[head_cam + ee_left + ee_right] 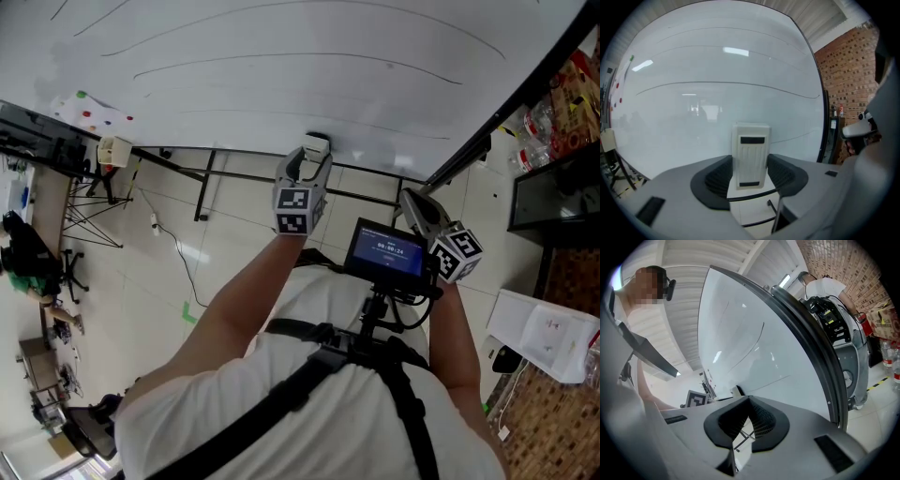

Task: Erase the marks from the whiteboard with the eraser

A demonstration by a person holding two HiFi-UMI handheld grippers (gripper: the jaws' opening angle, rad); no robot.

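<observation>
- Whiteboard stands upright on its stand and fills the top of the head view. We face it and reach forward, since all the work lies on its surface.
- Lines run as long thin arcs across nearly the full width. None looks broken by a wipe, so we judge the erasing has hardly begun. Marks this long will call for broad sideways strokes.
- Left gripper is clamped on the eraser, with its pads pressing the two long sides. We hold it out ahead of us, at the board's lower edge below the lowest line. We judge that a stroke could start from there and work upward.
- Right gripper is closed with nothing between its pads. We keep it off to the right, beside the board's dark frame and apart from the left one. It has no part in wiping, so there it stays out of the way.
- Eraser stands upright between the left gripper's jaws, just in front of the board's lower part. A ribbed side faces back toward us; we take that for its back, which would turn the wiping side to the board. We cannot tell whether it touches the surface.
</observation>
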